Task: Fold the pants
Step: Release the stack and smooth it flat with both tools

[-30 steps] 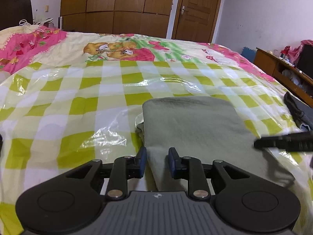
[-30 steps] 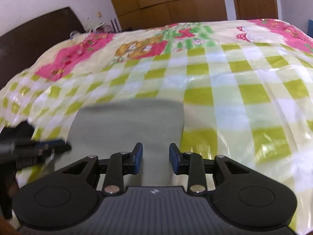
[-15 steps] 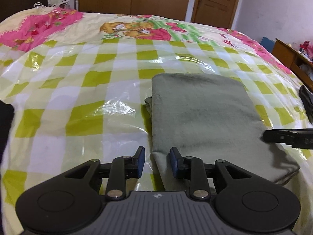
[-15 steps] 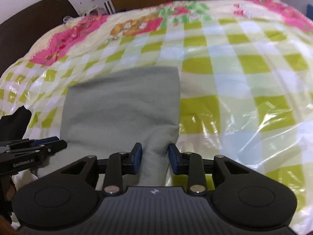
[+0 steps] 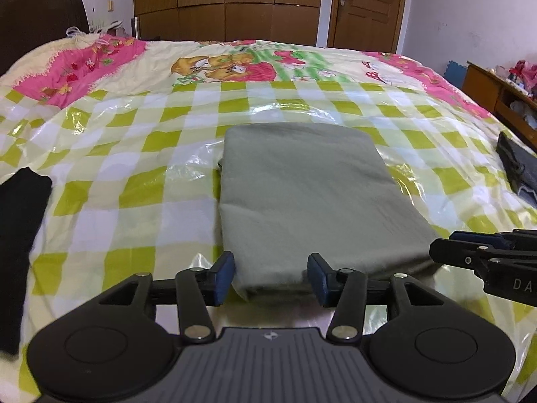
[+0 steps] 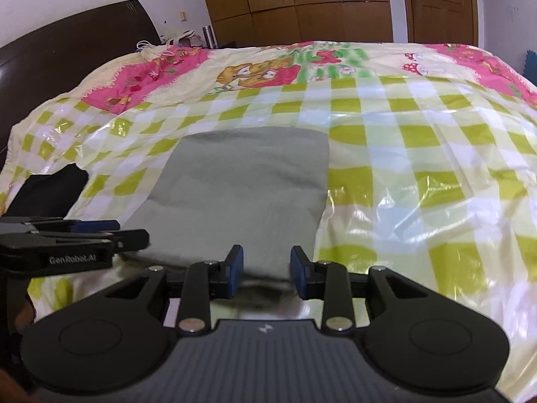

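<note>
Grey-green folded pants lie flat on the checked plastic sheet that covers the bed. My left gripper is at their near left corner. Its jaws are opening, with the cloth's edge lying loose between the blue pads. My right gripper is shut on the near right edge of the pants, where cloth fills the gap between its pads. In the left wrist view, the right gripper shows from the side at the pants' right corner. The left gripper likewise shows in the right wrist view.
A black garment lies on the sheet to the left, and a dark grey one to the right. A wooden cabinet stands beyond the bed's right side. A dark headboard is on the left, with wardrobe doors behind.
Both grippers have drawn back toward me and the pants' near edge came with them. The left jaws have spread apart off the cloth. The right jaws keep the same gap.
</note>
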`<state>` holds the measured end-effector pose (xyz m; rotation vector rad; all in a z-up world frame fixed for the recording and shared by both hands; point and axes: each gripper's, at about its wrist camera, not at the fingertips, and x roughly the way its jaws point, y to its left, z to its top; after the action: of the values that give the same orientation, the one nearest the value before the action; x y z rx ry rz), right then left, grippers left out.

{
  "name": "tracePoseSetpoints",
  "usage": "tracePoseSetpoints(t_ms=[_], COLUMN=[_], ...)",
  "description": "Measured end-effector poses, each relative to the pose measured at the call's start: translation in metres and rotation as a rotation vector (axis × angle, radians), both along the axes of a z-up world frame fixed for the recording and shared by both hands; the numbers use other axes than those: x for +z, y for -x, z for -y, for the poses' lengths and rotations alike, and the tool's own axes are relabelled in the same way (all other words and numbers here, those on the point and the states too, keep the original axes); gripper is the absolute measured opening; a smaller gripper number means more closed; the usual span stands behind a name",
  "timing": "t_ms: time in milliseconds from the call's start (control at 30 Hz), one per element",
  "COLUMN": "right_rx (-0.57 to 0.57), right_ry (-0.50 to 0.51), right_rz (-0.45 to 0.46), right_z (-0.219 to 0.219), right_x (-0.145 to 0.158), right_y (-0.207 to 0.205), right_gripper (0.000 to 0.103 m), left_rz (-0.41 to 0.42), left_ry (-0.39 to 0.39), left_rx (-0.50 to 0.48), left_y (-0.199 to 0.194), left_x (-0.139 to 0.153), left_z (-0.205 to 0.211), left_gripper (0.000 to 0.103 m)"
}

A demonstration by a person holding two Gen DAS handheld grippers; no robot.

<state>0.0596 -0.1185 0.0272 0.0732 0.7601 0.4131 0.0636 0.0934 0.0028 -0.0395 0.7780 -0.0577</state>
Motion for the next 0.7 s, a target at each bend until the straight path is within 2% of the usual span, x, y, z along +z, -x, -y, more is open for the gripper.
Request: tracePoseSetpoints(t_ms=[133, 367, 700], right_rx=[-0.003, -0.011, -0.037], right_ry=[-0.019, -0.037, -0.059], right_rz=[0.004, -0.008, -0.020], right_z=[0.005, 0.014, 0.023], right_x=[0.002, -0.003, -0.010], right_y=[0.014, 0.032, 0.045], right_gripper=[0.032, 0.032, 0.032], left_rz=[0.003, 0.003, -0.043], left_ry=[-0.015, -0.057, -0.082], left_rx=[0.004, 0.008, 0.030], left_y=[0.011, 0.026, 0.042], left_x=[0.002, 0.000, -0.015], left_z=[0.010, 0.030, 0.046], left_gripper=[0.067, 0.082, 0.093])
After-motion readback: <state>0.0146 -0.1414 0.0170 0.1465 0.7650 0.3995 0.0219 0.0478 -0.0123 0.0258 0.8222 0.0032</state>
